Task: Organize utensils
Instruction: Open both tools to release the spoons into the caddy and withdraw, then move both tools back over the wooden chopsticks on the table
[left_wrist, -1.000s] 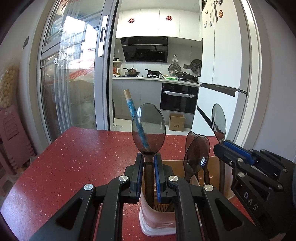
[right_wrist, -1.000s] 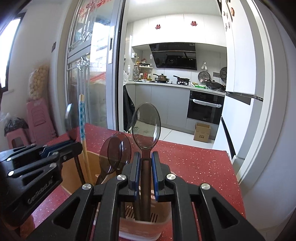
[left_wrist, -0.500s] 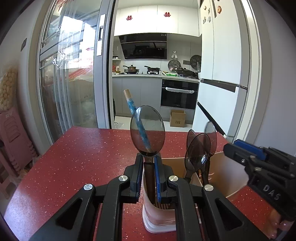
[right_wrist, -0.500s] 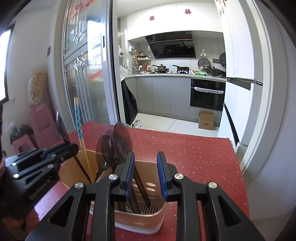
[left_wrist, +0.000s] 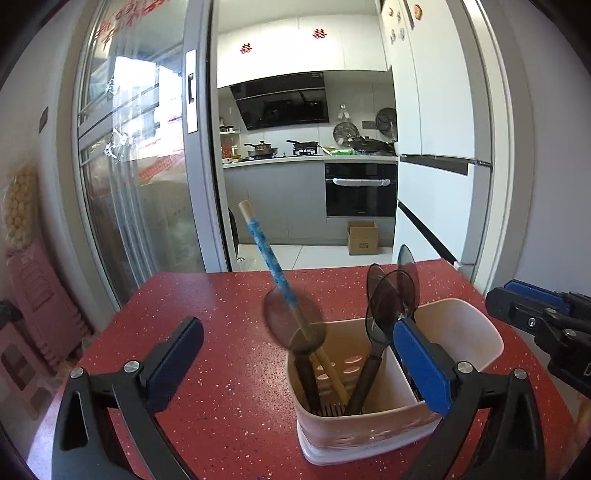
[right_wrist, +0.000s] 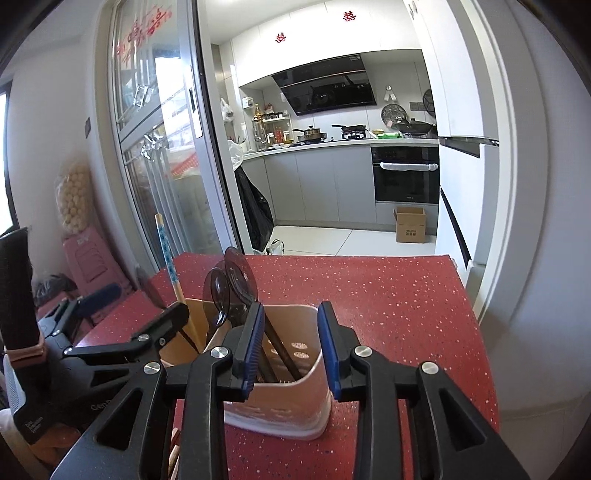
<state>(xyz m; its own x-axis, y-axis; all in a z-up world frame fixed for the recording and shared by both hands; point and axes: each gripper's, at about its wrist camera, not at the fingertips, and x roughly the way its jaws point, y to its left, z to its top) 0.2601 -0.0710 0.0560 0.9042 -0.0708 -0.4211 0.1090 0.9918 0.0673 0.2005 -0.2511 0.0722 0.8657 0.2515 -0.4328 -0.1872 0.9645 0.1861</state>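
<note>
A pale pink plastic utensil caddy (left_wrist: 369, 428) stands on the red speckled table (left_wrist: 221, 314), and every utensil in sight is inside it, handle down and bowl or tip up. In its left compartment a smoky translucent brown spoon (left_wrist: 295, 321) stands nearly upright, its bowl blurred, beside a blue-patterned wooden chopstick (left_wrist: 269, 258) whose long axis leans up and away to the far left. Further right, three more dark translucent spoons (left_wrist: 393, 299) lean together, bowls above the rim.

The left gripper (left_wrist: 303, 354) has just been opening: its jaws stand wide apart, one at the left over bare table, one at the right in front of the caddy, touching nothing. The right gripper (right_wrist: 290, 343) has also been opening; its blue-padded jaws are moderately apart, empty, framing the caddy's near wall (right_wrist: 288, 402).
</note>
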